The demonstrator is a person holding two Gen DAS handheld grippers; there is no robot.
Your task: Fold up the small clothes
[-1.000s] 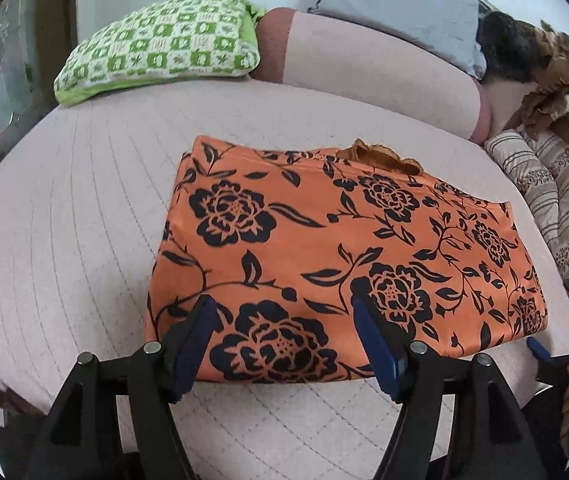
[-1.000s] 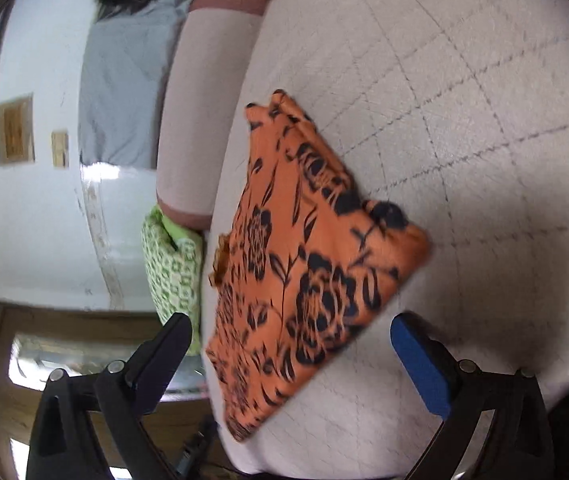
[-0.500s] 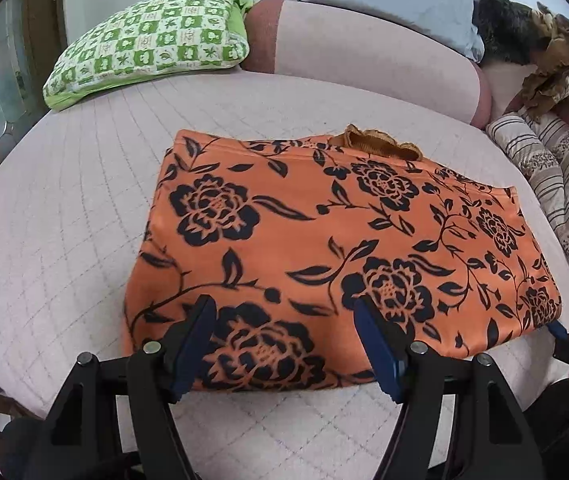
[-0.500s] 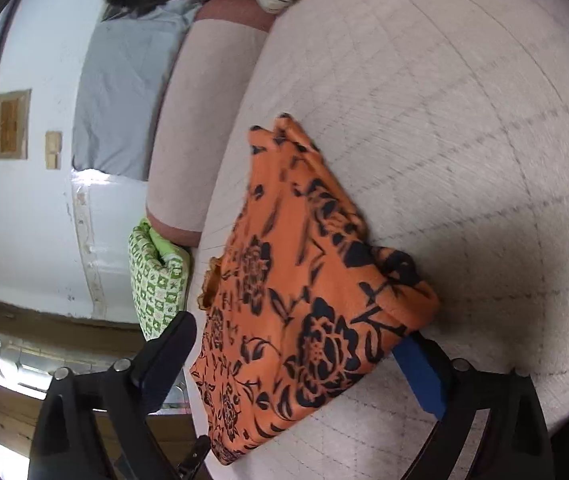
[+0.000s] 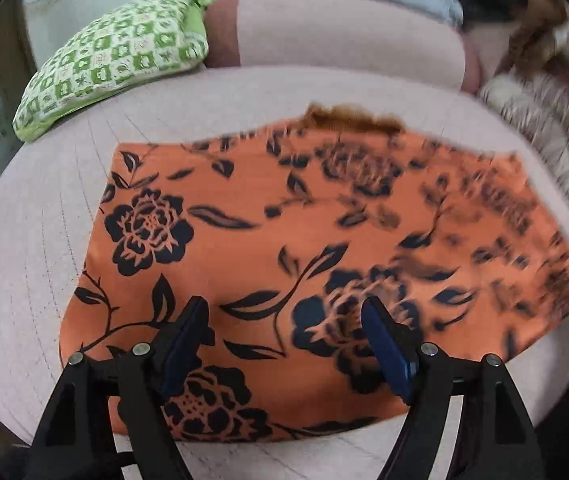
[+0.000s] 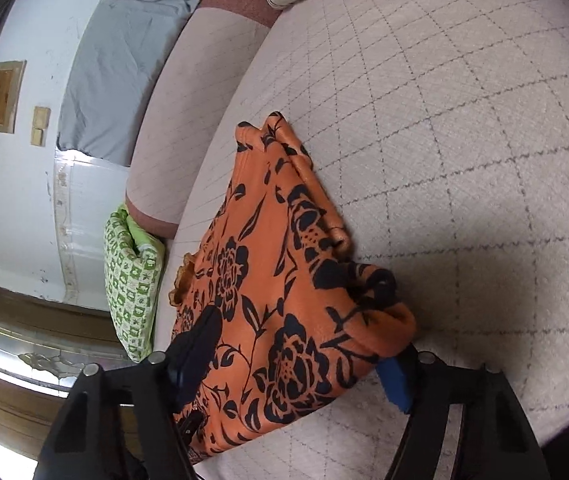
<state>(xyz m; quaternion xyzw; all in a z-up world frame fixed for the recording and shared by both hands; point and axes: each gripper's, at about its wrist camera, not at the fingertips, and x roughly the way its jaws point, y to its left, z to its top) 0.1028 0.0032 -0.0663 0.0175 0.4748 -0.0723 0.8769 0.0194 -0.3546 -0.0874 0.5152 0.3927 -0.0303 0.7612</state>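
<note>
An orange garment with black flowers (image 5: 276, 232) lies folded flat on the quilted pale cushion (image 5: 36, 248). My left gripper (image 5: 284, 332) is open, its blue-padded fingers hovering over the garment's near edge. My right gripper (image 6: 300, 344) is open around the garment's right near corner (image 6: 364, 312); one finger lies over the cloth and the other sits under the corner.
A green checked pillow (image 5: 116, 56) lies at the back left. The sofa backrest (image 5: 344, 36) with a grey cloth runs along the back. A striped cushion (image 5: 556, 120) sits at the right. The cushion's front edge is close below my grippers.
Both grippers have moved forward onto the garment. The right gripper's fingers now straddle the right corner; the left gripper's fingers now reach over the near edge.
</note>
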